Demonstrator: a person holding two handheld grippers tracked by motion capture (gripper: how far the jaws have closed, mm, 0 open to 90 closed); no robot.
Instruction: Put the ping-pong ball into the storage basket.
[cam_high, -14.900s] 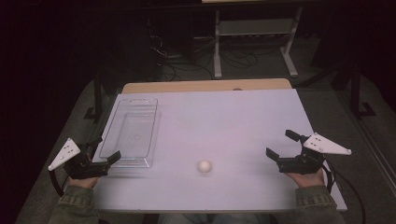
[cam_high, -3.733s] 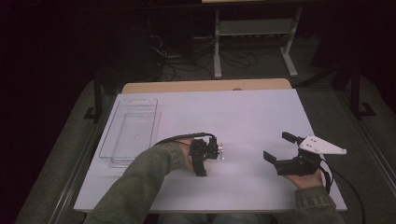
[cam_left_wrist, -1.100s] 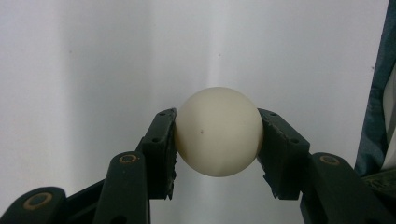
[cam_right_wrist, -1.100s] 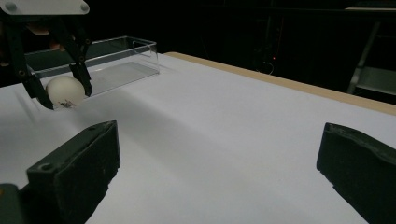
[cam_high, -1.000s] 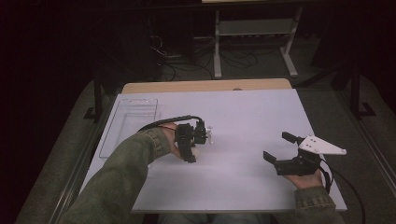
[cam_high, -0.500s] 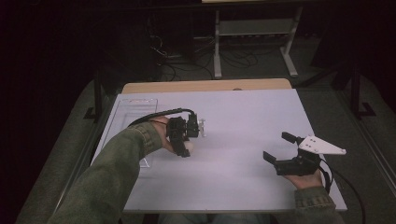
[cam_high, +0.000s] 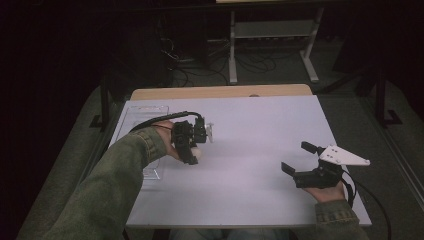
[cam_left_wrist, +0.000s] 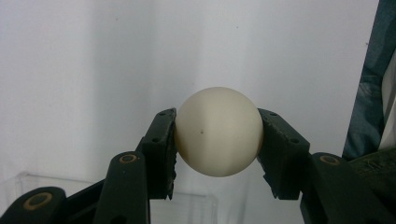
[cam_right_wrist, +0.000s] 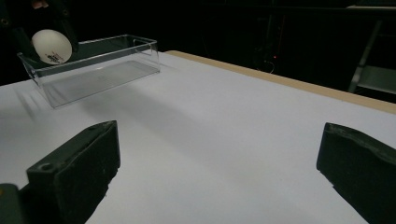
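left hand-held gripper (cam_high: 196, 150) now nearer empty clear tray (cam_right_wrist: 93, 65), clamped on white ball (cam_left_wrist: 218, 131)

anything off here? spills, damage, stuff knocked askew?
Nothing stands out. The left gripper holds the white ball cleanly between its jaws, near the clear plastic tray, which sits upright. The right gripper rests open on the table.

Dim, grainy pictures; dark surroundings, the white table (cam_high: 250, 130) softly lit, faint shadows.
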